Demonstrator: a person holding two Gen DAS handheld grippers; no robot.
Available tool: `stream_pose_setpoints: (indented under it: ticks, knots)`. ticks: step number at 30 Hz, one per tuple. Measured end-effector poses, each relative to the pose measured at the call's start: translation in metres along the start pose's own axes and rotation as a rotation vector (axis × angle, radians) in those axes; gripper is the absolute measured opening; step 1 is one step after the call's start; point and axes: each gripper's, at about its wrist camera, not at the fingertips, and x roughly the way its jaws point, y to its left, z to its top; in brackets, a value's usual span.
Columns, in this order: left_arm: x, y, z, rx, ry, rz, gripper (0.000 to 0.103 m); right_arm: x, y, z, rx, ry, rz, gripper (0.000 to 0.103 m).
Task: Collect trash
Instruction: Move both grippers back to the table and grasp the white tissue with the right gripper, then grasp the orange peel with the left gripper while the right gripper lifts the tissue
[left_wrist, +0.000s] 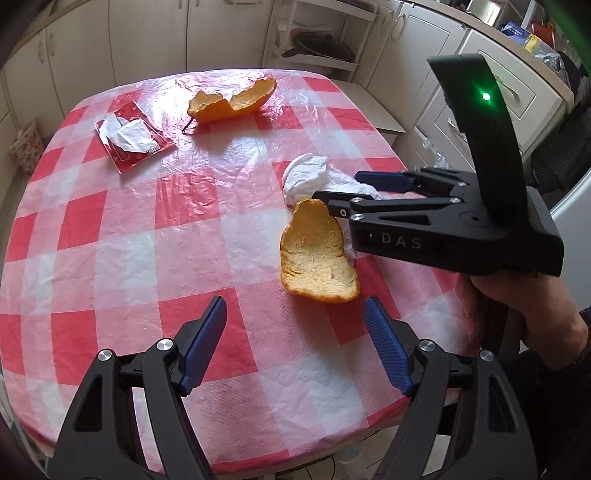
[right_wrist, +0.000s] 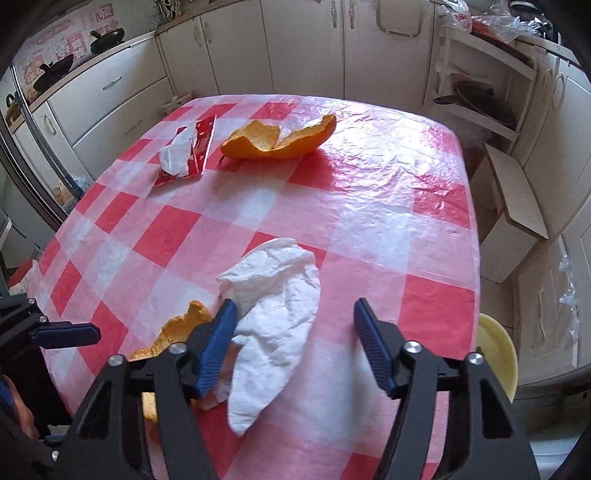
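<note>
A: The crumpled white tissue (right_wrist: 275, 325) lies on the checked tablecloth (right_wrist: 388, 206), near the table's right edge. The right gripper (right_wrist: 293, 345) has it between its blue pads; the left pad touches the paper's edge, the right pad stands clear, so the jaws are apart and not clamped.

B: And the peel?

A: 1 orange peel (left_wrist: 316, 254) sits cupped side up, touching the tissue at its 7 o'clock. The left gripper (left_wrist: 295, 345) hovers just below that peel, jaws wide, nothing between them.

B: What's farther out?

A: A 2nd peel (right_wrist: 280, 138) at the tissue's 12 o'clock, well apart. At 11 o'clock, a red wrapper (right_wrist: 197, 147) with a smaller white paper (right_wrist: 175, 153) lying on it.

B: Who holds the right tool?

A: A hand (left_wrist: 524, 306), gripping it from underneath.
</note>
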Motion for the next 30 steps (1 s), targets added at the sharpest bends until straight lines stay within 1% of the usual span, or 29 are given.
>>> stream_pose_setpoints:
  ticks: [2,5,12,18,21,22,23,24,25,26,27,29,30]
  knots:
    - [0.002,0.002,0.001,-0.017,0.003,0.0,0.073,-0.001,0.001,0.0,0.002,0.017,0.046,0.025]
    - [0.006,0.007,0.002,-0.055,0.006,-0.011,0.073,-0.004,-0.004,-0.004,0.016,0.026,0.066,0.019]
    - [0.021,0.005,0.009,-0.096,0.013,-0.022,0.073,-0.014,-0.022,-0.01,0.058,0.034,0.101,0.014]
    - [0.031,-0.003,0.019,-0.089,-0.021,-0.003,0.073,-0.018,-0.022,-0.012,0.044,0.041,0.125,0.013]
    - [0.034,-0.009,0.022,-0.071,-0.031,-0.018,0.072,-0.017,-0.019,-0.015,0.031,0.054,0.139,0.013]
    - [0.034,-0.012,0.022,-0.06,-0.032,-0.031,0.061,-0.016,-0.018,-0.016,0.029,0.057,0.147,0.013]
    - [0.034,-0.014,0.021,-0.047,-0.028,-0.038,0.044,-0.015,-0.017,-0.017,0.028,0.061,0.165,0.013]
    - [0.035,-0.016,0.021,-0.03,-0.018,-0.042,0.036,-0.014,-0.015,-0.017,0.03,0.064,0.187,0.013]
    - [0.036,-0.016,0.021,-0.023,-0.006,-0.051,0.016,-0.014,-0.012,-0.017,0.03,0.063,0.211,0.013]
    - [0.036,-0.014,0.02,-0.025,0.009,-0.066,0.013,-0.014,-0.009,-0.016,0.023,0.062,0.231,0.013]
    - [0.034,-0.012,0.019,-0.026,0.01,-0.065,0.012,-0.015,-0.004,-0.015,0.008,0.06,0.234,0.013]
    - [0.027,-0.006,0.016,-0.022,0.004,-0.046,0.007,-0.015,0.003,-0.013,-0.013,0.062,0.239,0.014]
    - [0.022,-0.001,0.015,-0.028,-0.002,-0.041,0.006,-0.016,0.005,-0.012,-0.022,0.063,0.237,0.014]
